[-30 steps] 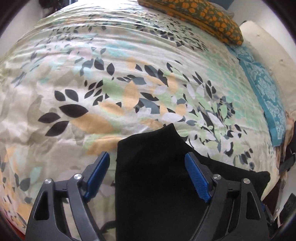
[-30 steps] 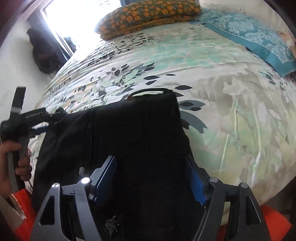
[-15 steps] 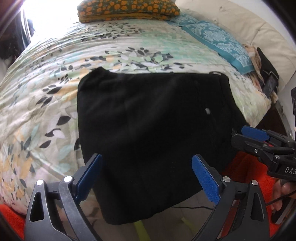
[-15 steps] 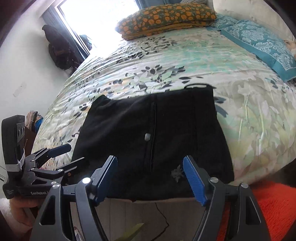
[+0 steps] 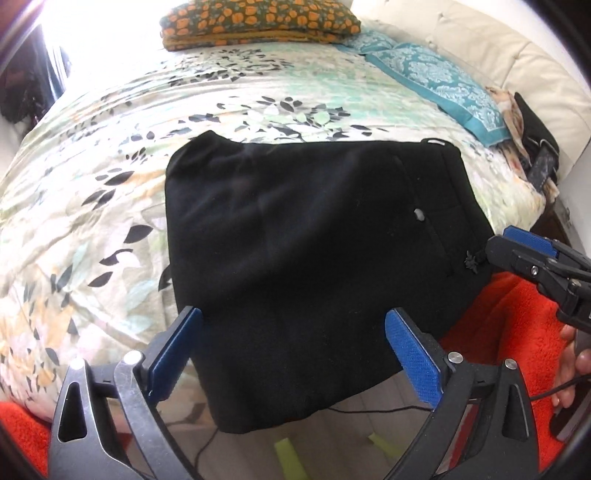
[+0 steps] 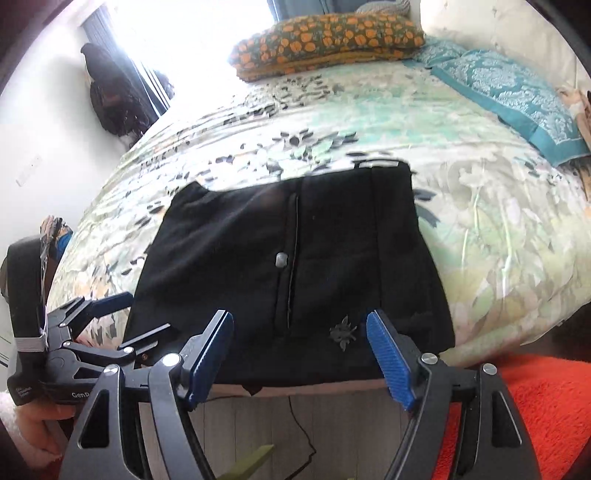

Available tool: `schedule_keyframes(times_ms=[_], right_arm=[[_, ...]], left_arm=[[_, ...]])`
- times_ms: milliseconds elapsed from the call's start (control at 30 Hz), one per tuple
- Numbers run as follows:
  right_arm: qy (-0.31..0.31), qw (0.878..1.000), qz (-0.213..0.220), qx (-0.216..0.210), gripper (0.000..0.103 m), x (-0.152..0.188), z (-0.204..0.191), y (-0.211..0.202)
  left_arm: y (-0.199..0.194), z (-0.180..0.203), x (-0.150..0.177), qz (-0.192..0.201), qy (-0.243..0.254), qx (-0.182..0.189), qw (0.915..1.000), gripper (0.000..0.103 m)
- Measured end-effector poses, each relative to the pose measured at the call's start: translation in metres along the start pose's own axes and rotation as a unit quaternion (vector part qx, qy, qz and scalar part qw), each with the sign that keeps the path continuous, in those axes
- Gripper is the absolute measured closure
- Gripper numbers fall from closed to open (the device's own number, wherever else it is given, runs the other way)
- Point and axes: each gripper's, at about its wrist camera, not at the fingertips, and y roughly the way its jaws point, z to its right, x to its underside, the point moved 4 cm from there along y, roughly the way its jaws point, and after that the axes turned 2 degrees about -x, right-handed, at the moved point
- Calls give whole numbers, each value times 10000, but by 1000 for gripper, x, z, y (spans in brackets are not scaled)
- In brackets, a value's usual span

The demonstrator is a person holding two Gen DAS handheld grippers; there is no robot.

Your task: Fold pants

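1. Pants first: the black, soft-fabric pants (image 5: 314,236) lie folded into a compact, roughly square bundle near the foot edge of the floral-print bedspread (image 5: 92,221), and their near edge hangs slightly over the side of the bed toward us.
2. We see the bundle's longer side running left to right across both views, with a pocket seam and a small pale button (image 6: 281,259) facing up.
3. Our left gripper (image 5: 291,354) hovers above the near-left part of the pants, blue pads spread about as wide as they go and holding nothing; the cloth lies ahead of and below the fingertips.
4. Our right gripper (image 6: 299,354) hangs over the near-right part, jaws parted a good way and likewise empty, with a small embroidered emblem (image 6: 343,331) just beyond its pads.
5. We judge both hands about equally near; each faces its own half of the near edge, so any further fold away from us would start from that edge.
6. The fold looks close to finished, though we cannot tell whether 1 more fold is meant.
7. Farther out sit an orange-and-green patterned pillow (image 5: 258,18) at the head of the bed and a teal patterned cloth (image 5: 443,81) to the right, both well apart from the pants.
8. Orange fuzzy fabric (image 6: 546,406) shows below the bed edge; nothing lies between the grippers and the pants.
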Motion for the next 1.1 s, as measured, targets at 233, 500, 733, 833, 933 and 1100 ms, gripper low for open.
schedule_keyframes(times_ms=[233, 500, 733, 833, 933, 1100], right_arm=[[-3, 9996, 254, 101, 28, -7, 1, -7], [-44, 9997, 245, 79, 28, -6, -2, -4], [-55, 9998, 205, 61, 27, -4, -3, -3], [-51, 9998, 182, 64, 27, -3, -3, -2], [-61, 9998, 191, 98, 27, -3, -3, -2], [-78, 9995, 257, 148, 27, -3, 0, -5]], left_arm=[[-23, -3, -2, 222, 0, -1, 9998, 3], [-27, 5, 0, 231, 89, -8, 9997, 3], [-29, 4, -1, 289, 96, -85, 9995, 3], [-28, 2, -1, 269, 82, -156, 9995, 3], [-26, 0, -1, 216, 134, -364, 9990, 3], [-24, -4, -1, 150, 176, -594, 9980, 3]])
